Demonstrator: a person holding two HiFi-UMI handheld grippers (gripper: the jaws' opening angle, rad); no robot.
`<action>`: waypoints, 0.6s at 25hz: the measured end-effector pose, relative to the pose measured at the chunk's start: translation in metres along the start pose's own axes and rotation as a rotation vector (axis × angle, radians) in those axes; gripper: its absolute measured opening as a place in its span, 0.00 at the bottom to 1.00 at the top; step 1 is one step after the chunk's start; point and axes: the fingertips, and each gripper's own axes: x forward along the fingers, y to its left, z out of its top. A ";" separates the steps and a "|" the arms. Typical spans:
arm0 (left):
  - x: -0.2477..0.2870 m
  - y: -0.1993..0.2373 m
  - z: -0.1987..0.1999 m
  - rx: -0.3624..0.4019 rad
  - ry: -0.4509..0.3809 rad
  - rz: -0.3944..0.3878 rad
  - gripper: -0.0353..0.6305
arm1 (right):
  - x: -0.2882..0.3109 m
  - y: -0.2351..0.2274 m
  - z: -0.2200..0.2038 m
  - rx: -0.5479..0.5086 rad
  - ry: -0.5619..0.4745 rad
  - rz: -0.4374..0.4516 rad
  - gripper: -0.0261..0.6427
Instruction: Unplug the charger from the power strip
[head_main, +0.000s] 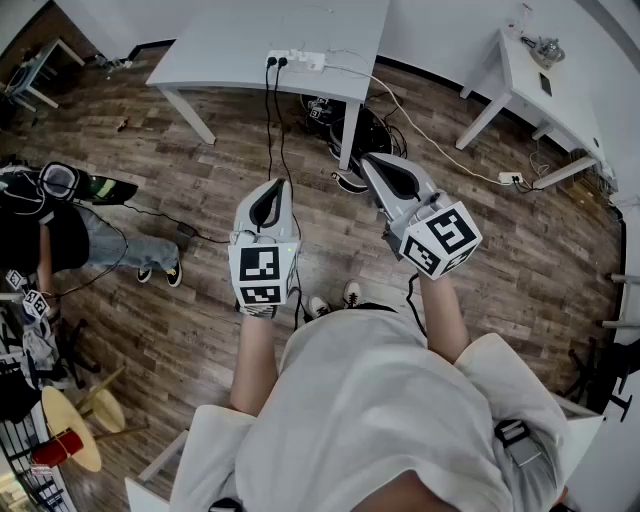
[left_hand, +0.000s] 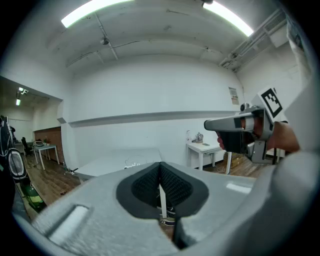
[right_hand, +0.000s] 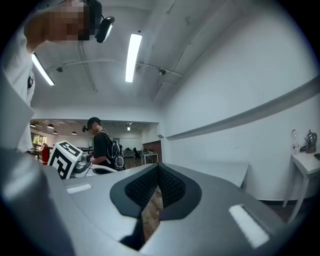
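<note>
A white power strip (head_main: 297, 59) lies at the near edge of the white table (head_main: 230, 40) ahead of me. Two black plugs (head_main: 275, 62) sit in its left end, and their cables hang down to the floor. Which of them is the charger I cannot tell. My left gripper (head_main: 277, 184) and right gripper (head_main: 367, 160) are held side by side in the air, well short of the table, both shut and empty. In the left gripper view the shut jaws (left_hand: 160, 166) point toward the table (left_hand: 115, 162), with the right gripper (left_hand: 240, 132) beside them. The right gripper view shows its shut jaws (right_hand: 159, 171).
A second white table (head_main: 540, 70) stands at the right, and a white cable runs from the strip to a socket block (head_main: 510, 178) on the wooden floor. Black gear (head_main: 340, 120) lies under the table. Another person (head_main: 60, 235) is at the left near a round stool (head_main: 70, 430).
</note>
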 end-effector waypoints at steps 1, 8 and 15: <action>0.000 0.000 0.000 -0.003 -0.001 0.002 0.06 | -0.001 -0.001 0.000 -0.001 0.001 0.001 0.04; 0.006 0.001 -0.001 -0.011 0.006 0.018 0.06 | 0.000 -0.008 0.001 -0.017 0.009 -0.002 0.04; 0.023 0.000 -0.002 -0.027 0.014 0.049 0.06 | 0.000 -0.033 0.000 0.005 -0.012 -0.005 0.04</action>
